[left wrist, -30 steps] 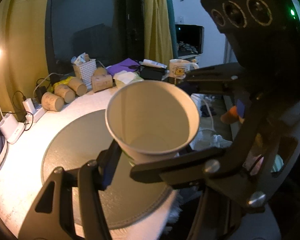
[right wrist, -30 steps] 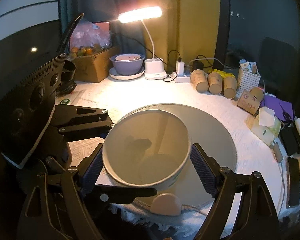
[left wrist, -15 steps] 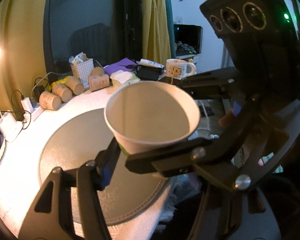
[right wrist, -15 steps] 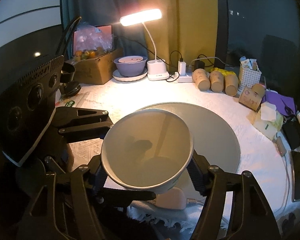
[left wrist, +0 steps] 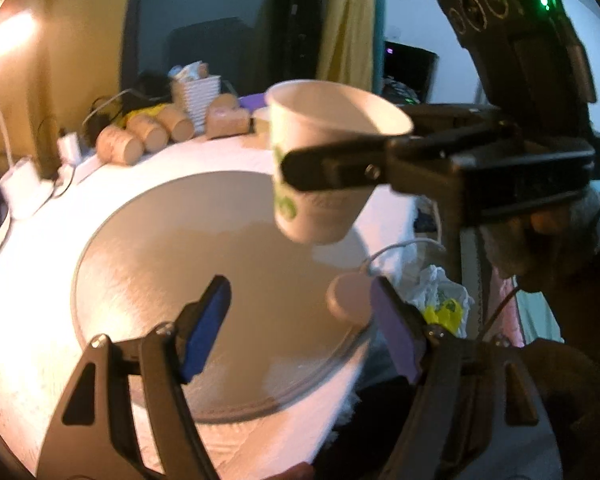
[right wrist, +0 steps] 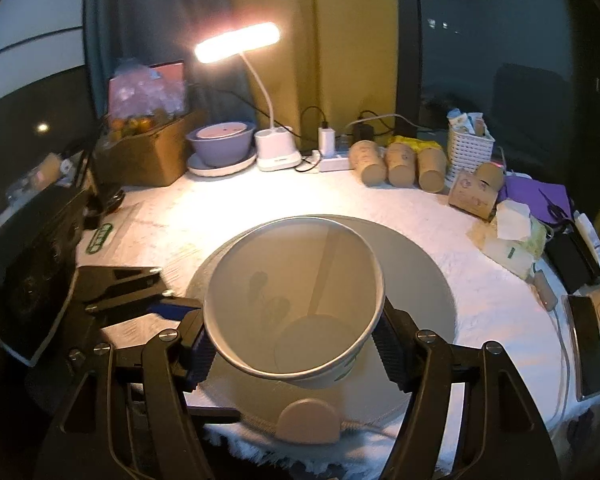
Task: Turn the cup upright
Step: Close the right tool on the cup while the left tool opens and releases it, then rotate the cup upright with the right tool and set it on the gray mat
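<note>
A white paper cup (right wrist: 296,300) with green print is held mouth-up, a little tilted, between the jaws of my right gripper (right wrist: 296,348), above the round grey mat (right wrist: 420,280). In the left wrist view the cup (left wrist: 320,164) hangs above the mat (left wrist: 172,264) with the right gripper's dark finger (left wrist: 340,164) across its side. My left gripper (left wrist: 300,320) is open and empty, low over the mat's near edge, apart from the cup. It also shows at the left of the right wrist view (right wrist: 140,300).
Brown paper cups (right wrist: 396,164) lie at the table's back beside a white basket (right wrist: 470,148). A lit desk lamp (right wrist: 240,42), a purple bowl (right wrist: 220,144) and a cardboard box (right wrist: 148,152) stand behind. A phone (right wrist: 586,344) lies at the right edge. A round tan puck (left wrist: 348,300) sits at the mat's near edge.
My left gripper has let go of the cup, opened and drawn back. The right gripper has closed on the cup and now holds it alone above the mat.
</note>
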Motion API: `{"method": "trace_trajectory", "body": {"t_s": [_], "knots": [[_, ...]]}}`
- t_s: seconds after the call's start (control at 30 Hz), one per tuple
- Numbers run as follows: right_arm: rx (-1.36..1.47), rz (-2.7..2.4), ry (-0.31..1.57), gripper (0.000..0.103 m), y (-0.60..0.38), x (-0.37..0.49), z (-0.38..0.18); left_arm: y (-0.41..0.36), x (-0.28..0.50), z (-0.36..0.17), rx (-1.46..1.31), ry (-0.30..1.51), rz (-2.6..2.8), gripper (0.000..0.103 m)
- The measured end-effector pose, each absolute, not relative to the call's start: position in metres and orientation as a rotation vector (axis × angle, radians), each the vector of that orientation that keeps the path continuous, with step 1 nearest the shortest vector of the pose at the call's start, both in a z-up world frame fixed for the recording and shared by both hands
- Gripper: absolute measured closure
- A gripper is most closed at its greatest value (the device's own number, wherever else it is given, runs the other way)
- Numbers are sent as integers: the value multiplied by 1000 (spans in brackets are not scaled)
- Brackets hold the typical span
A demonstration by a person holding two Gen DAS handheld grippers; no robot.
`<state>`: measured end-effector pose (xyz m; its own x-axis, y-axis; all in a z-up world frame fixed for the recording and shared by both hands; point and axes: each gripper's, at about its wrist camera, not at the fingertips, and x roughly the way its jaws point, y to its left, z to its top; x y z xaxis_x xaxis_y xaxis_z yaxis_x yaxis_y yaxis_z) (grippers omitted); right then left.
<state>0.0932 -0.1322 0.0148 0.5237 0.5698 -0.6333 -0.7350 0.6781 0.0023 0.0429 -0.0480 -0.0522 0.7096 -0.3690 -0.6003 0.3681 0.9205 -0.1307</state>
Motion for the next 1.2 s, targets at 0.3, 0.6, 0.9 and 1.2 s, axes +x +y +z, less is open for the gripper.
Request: {"method": "trace_trajectory", "body": {"t_s": [0.3, 0.6, 0.9, 1.2], "knots": [[-284, 784, 669, 32, -112, 123, 5, 15, 52, -61, -121, 670, -250, 28], [-287, 807, 700, 32, -87, 149, -7, 71, 61, -56, -251, 594, -69, 28], [-288, 841, 740, 32, -63, 168, -23, 100, 68, -62, -329, 594, 28, 28], [-277, 844, 773, 32, -55, 179, -35, 100, 70, -62, -288, 570, 74, 28]]}}
